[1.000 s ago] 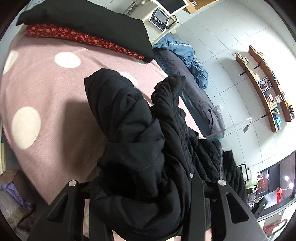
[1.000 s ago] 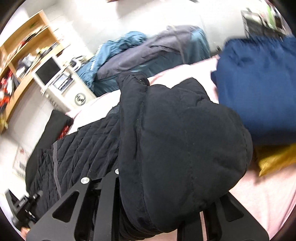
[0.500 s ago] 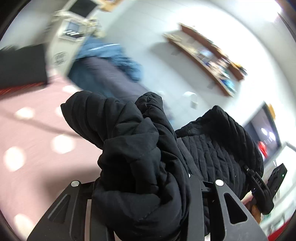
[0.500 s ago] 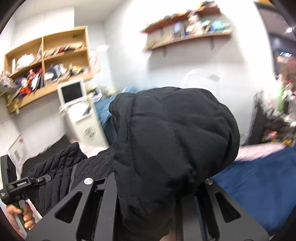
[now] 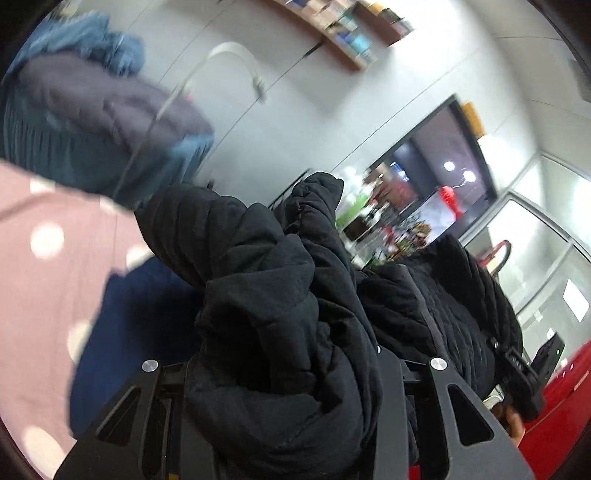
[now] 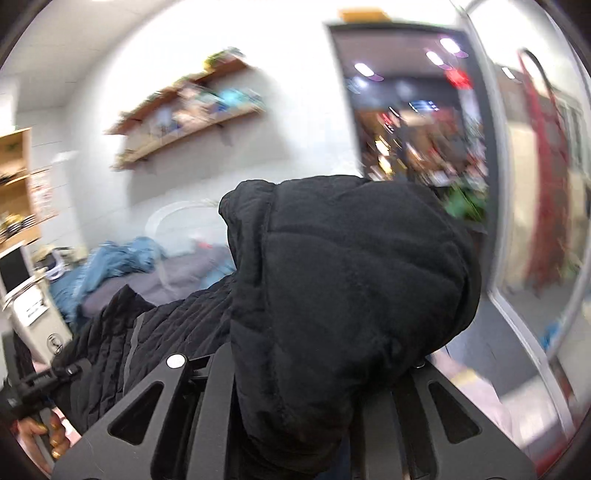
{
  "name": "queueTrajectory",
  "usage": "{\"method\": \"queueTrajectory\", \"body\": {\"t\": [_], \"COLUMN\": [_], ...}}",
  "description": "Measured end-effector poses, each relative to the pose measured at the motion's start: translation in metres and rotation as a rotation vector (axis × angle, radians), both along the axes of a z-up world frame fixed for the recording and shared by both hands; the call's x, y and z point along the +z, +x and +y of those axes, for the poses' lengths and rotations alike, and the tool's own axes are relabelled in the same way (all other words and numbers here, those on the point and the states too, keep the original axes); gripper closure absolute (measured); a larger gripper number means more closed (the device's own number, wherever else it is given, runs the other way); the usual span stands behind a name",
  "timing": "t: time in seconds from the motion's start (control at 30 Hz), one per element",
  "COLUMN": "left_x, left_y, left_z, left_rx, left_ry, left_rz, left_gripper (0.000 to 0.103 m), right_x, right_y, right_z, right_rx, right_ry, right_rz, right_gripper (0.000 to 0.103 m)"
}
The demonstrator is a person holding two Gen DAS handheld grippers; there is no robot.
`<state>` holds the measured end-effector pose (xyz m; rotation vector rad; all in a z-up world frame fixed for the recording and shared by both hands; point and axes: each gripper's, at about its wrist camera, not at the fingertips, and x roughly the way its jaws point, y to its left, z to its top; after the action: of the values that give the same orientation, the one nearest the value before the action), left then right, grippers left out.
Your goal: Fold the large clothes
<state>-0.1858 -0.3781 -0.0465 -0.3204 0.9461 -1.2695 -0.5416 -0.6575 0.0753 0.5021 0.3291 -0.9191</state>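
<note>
Two tools, left tool (image 5: 291, 398) and right tool (image 6: 299, 391), each clench a bunched fold of the black jacket (image 5: 280, 310), lifted above the pink bed (image 5: 44, 258).

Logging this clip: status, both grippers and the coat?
Left gripper and right gripper shut on black coat. Coat lifted, bunched, spanning both. Nothing blocking.

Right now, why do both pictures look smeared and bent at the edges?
Left wrist view: motion blur smears the blue clothes pile and shelf, while the black jacket stays sharp. Right wrist view: the doorway streaks and the wall glares white. The fisheye lens curves both.
</note>
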Motion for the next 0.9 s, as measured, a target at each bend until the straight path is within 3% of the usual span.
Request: {"method": "queueTrajectory", "body": {"t": [0.1,0.2,0.27,0.43,0.5,0.6,0.7,0.77,0.87,0.9], "left_x": [-0.035,-0.067,-0.073,-0.083,-0.095,-0.106,-0.111,-0.115,-0.119,-0.118], "left_y": [0.006,0.024,0.037,0.038,0.043,0.046,0.044,0.049,0.056,0.055], "left_z": [-0.010,-0.002,0.005,0.009,0.013,0.017,0.022,0.025,0.032,0.036], "left_rx": [0.057,0.049,0.041,0.068,0.077,0.073,0.080,0.085,0.076,0.077], "left_ry": [0.087,0.109,0.121,0.115,0.101,0.074,0.070,0.053,0.020,0.016], "left_rz": [0.038,0.145,0.173,0.215,0.279,0.312,0.329,0.392,0.484,0.497], "left_gripper": [0.070,0.066,0.063,0.056,0.049,0.047,0.043,0.040,0.035,0.033], "right_x": [-0.060,-0.106,-0.118,-0.121,-0.124,-0.140,-0.145,-0.145,-0.138,-0.132], "right_y": [-0.029,-0.051,-0.057,-0.049,-0.050,-0.061,-0.067,-0.070,-0.079,-0.081], "right_z": [-0.026,-0.042,-0.049,-0.051,-0.051,-0.056,-0.051,-0.050,-0.046,-0.044], "right_rx": [-0.067,-0.082,-0.089,-0.093,-0.089,-0.089,-0.080,-0.079,-0.098,-0.111], "right_ry": [0.152,0.315,0.359,0.370,0.416,0.514,0.541,0.571,0.600,0.594], "right_rz": [0.013,-0.116,-0.165,-0.160,-0.218,-0.335,-0.391,-0.425,-0.419,-0.398], "right_gripper": [0.088,0.084,0.082,0.075,0.068,0.063,0.059,0.054,0.047,0.041]}}
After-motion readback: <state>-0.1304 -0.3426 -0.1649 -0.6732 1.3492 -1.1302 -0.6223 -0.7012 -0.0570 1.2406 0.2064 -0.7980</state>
